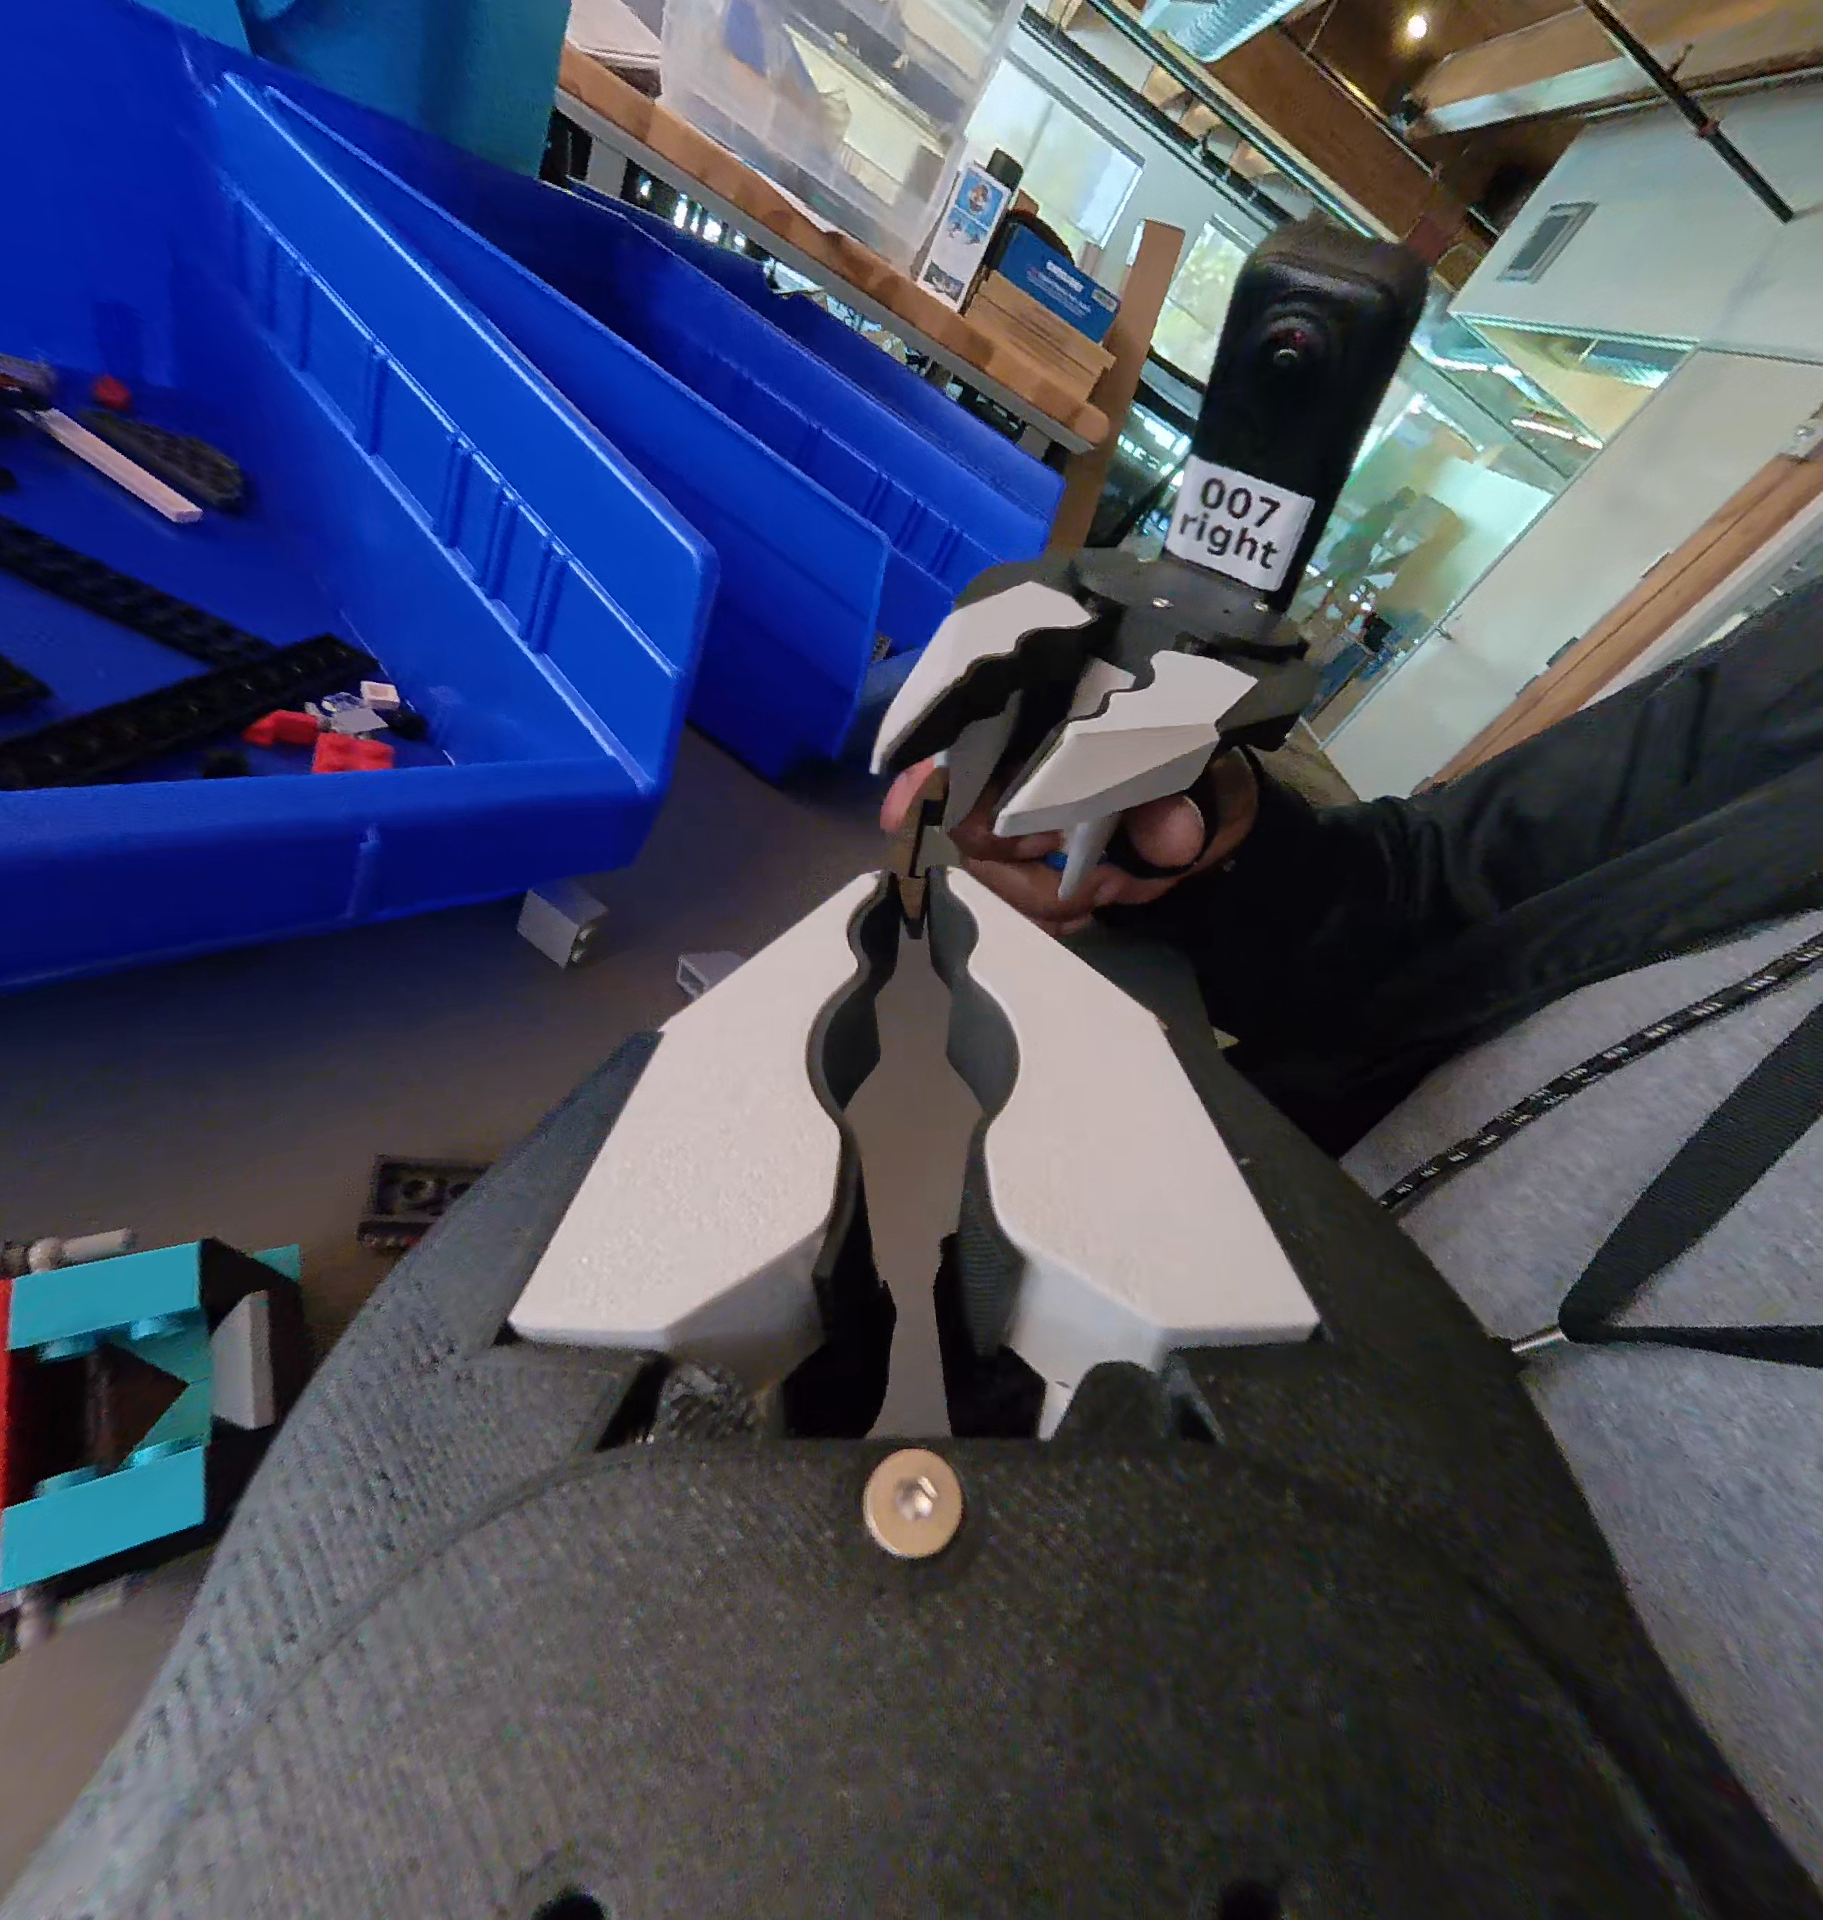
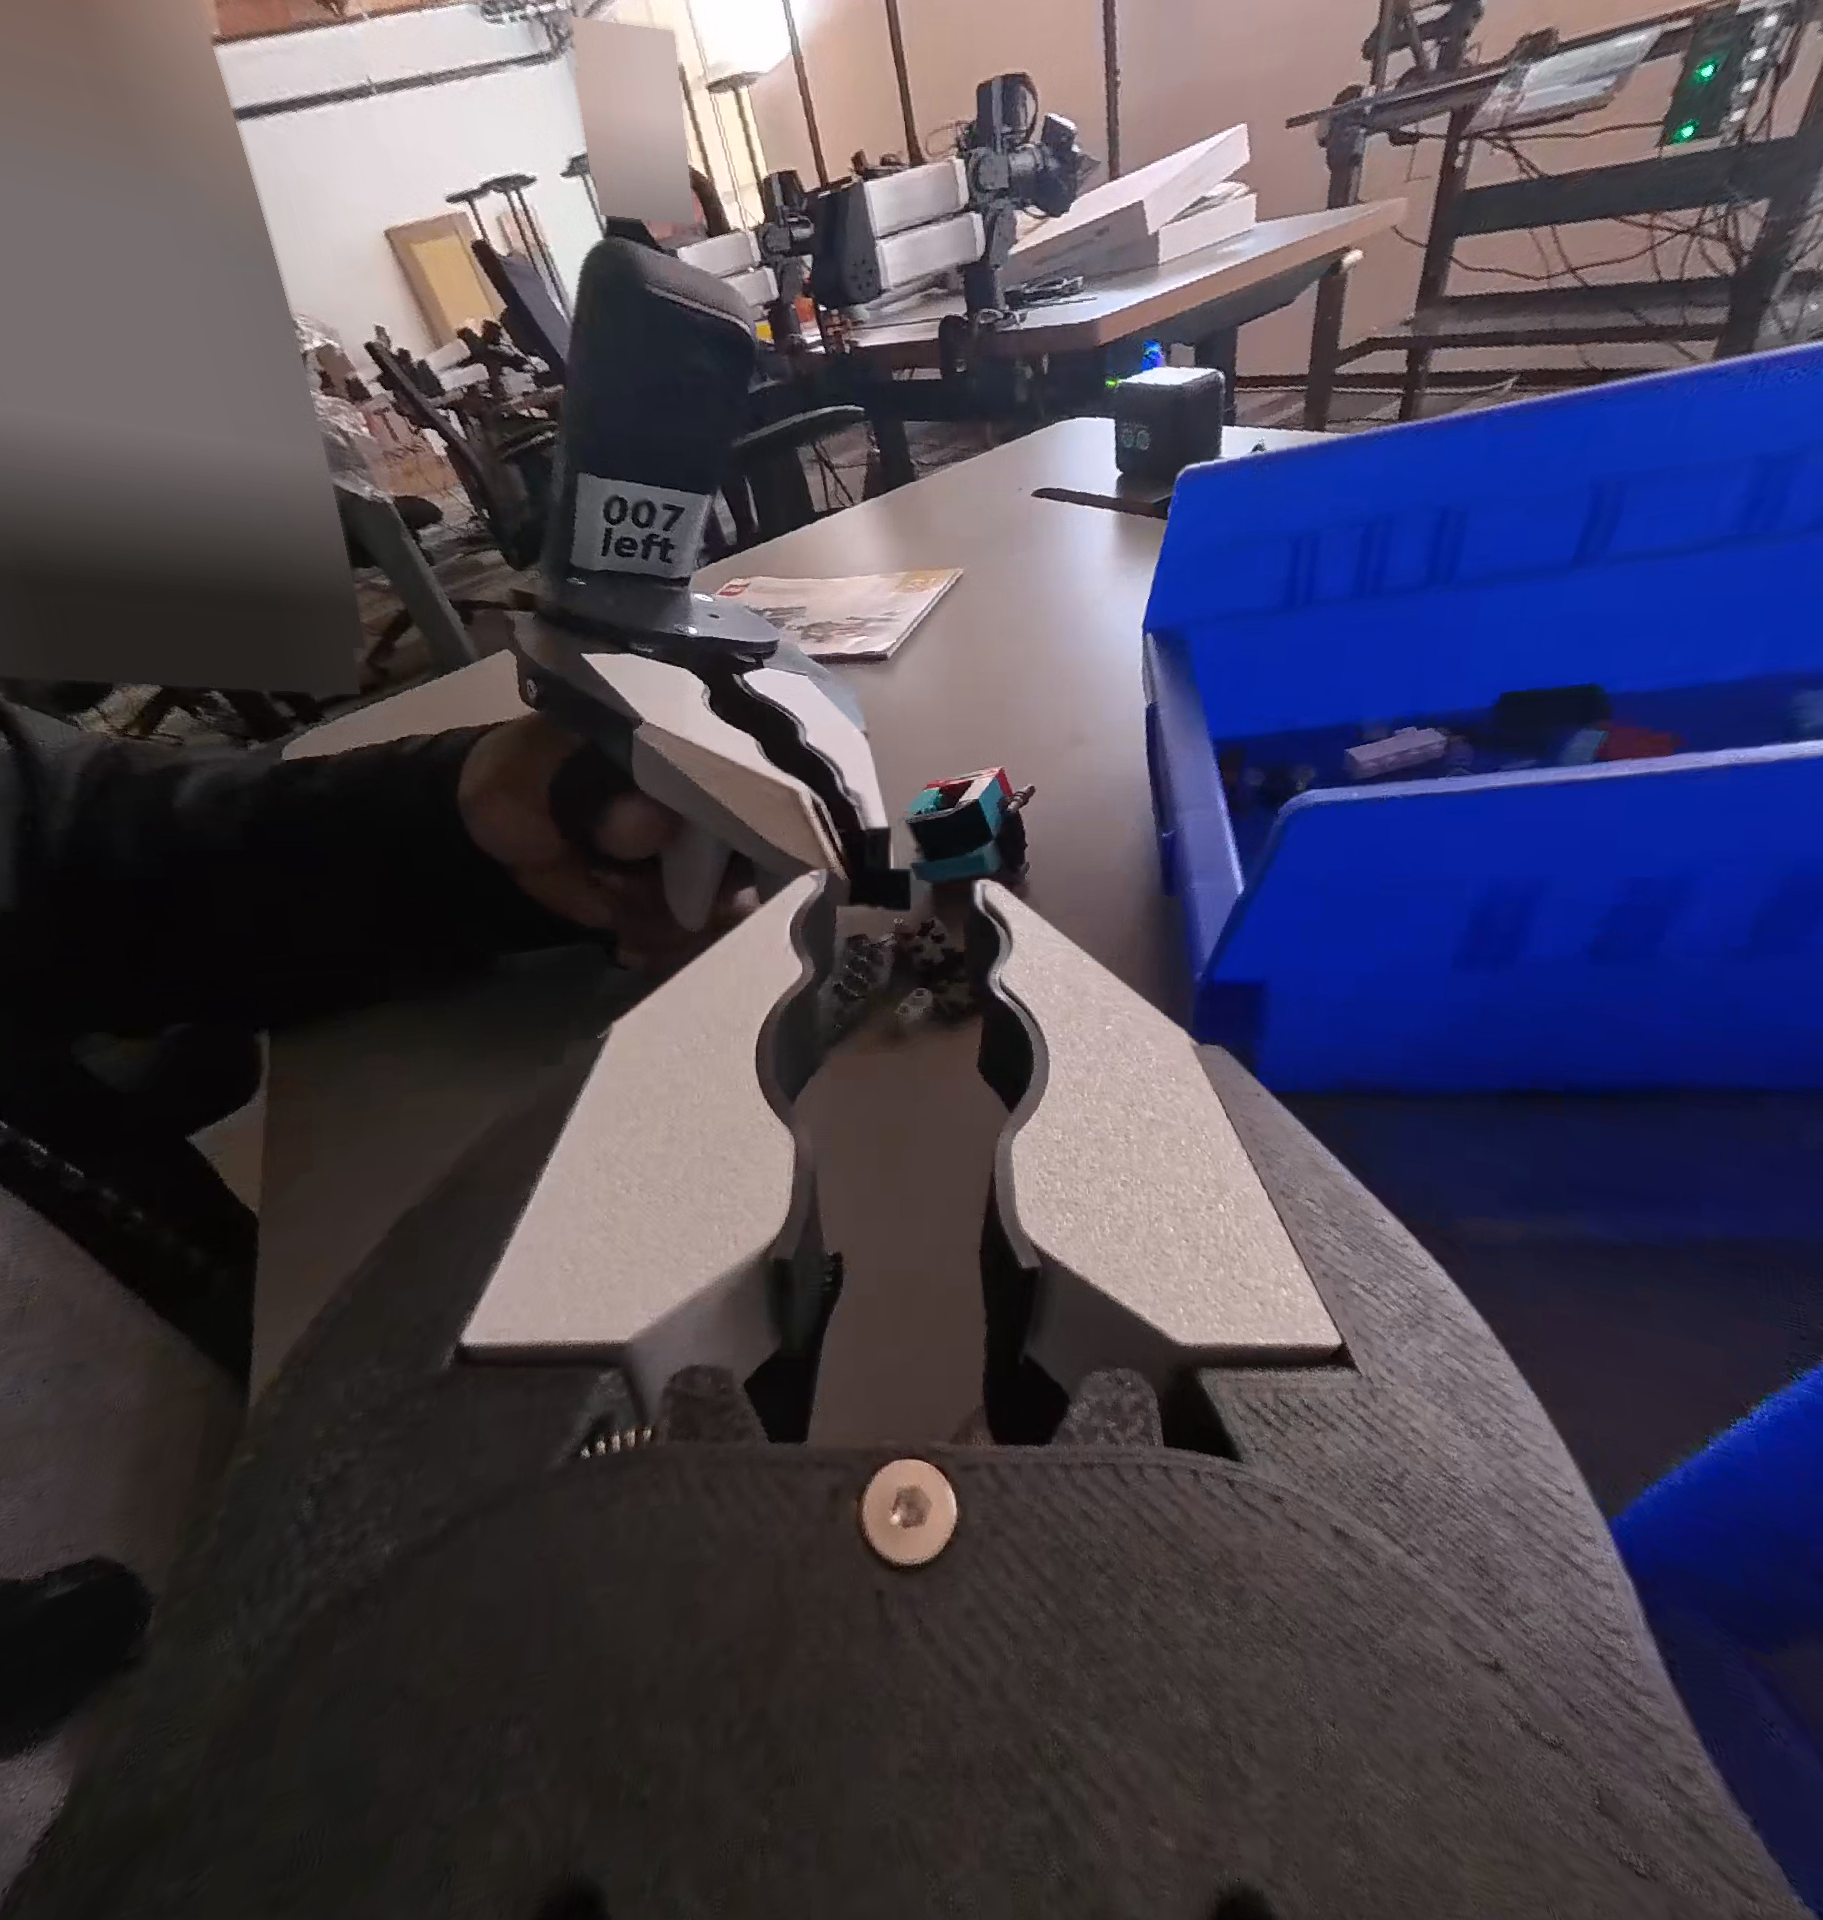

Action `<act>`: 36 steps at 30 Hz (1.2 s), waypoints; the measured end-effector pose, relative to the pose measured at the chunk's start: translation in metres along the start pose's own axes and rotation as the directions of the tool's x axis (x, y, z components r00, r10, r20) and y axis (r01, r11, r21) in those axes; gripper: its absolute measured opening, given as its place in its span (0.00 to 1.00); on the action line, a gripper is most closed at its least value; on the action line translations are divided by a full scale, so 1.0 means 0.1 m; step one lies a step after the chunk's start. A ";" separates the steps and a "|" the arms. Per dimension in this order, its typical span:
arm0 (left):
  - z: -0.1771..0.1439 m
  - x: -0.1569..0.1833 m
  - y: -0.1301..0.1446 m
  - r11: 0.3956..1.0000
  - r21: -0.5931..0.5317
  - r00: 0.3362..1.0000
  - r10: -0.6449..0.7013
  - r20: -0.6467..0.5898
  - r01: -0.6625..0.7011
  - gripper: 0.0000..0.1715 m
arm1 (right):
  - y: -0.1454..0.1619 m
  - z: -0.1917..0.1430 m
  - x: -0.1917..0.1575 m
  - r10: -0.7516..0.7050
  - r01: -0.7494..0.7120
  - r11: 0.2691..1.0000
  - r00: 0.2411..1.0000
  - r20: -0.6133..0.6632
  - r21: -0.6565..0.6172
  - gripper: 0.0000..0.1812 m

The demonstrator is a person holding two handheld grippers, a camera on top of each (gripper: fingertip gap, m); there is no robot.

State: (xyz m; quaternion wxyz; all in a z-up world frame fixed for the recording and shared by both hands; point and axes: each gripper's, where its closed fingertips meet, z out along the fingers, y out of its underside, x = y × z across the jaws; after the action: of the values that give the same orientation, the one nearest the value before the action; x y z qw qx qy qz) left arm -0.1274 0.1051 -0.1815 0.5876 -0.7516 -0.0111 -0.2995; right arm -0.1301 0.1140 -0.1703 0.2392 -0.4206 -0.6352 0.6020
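Note:
My left gripper (image 1: 912, 909) is shut on a small black brick (image 1: 919, 857) and holds it above the grey table (image 1: 263, 1091). It also shows in the right wrist view (image 2: 871, 862), with the black brick (image 2: 879, 885) at its tips. My right gripper (image 2: 905, 899) is open and empty, and its left fingertip is right beside that brick; I cannot tell if they touch. It faces my left gripper in the left wrist view (image 1: 943, 795). A teal, red and black brick model (image 2: 964, 826) stands on the table just beyond, also visible in the left wrist view (image 1: 107, 1403).
Blue bins (image 1: 419, 520) with loose bricks stand at the left; they also show in the right wrist view (image 2: 1509, 883). Loose pieces lie on the table: a grey brick (image 1: 564, 925), a dark plate (image 1: 413, 1195), several small ones (image 2: 912, 961). A booklet (image 2: 845, 608) and a black cube device (image 2: 1167, 421) lie farther off. Both grippers' tips are close together, under 4 cm apart. From the left gripper's tips to the dark plate (image 1: 413, 1195) is close to 11 centimeters.

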 end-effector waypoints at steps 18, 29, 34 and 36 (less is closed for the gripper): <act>0.02 0.14 -0.07 0.995 0.062 0.993 -0.070 -0.099 0.076 0.03 | -0.12 0.03 -0.13 0.168 -0.185 0.970 0.979 0.116 0.157 0.07; 0.04 0.15 -0.06 0.989 0.072 0.985 -0.117 -0.129 0.127 0.03 | -0.11 0.06 -0.11 0.168 -0.182 0.967 0.982 0.088 0.179 0.03; 0.05 0.15 -0.06 0.981 0.076 0.974 -0.163 -0.158 0.177 0.03 | -0.10 0.06 -0.08 0.172 -0.182 0.966 0.982 0.072 0.181 0.03; 0.05 0.16 -0.07 0.981 0.076 0.973 -0.166 -0.162 0.180 0.03 | -0.11 0.06 -0.07 0.170 -0.181 0.966 0.983 0.069 0.183 0.02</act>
State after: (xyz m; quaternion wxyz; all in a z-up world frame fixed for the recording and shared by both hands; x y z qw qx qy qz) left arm -0.1149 0.1064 -0.1690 0.5917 -0.6947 -0.0445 -0.4065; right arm -0.1335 0.1055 -0.1594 0.2068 -0.4345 -0.5416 0.6893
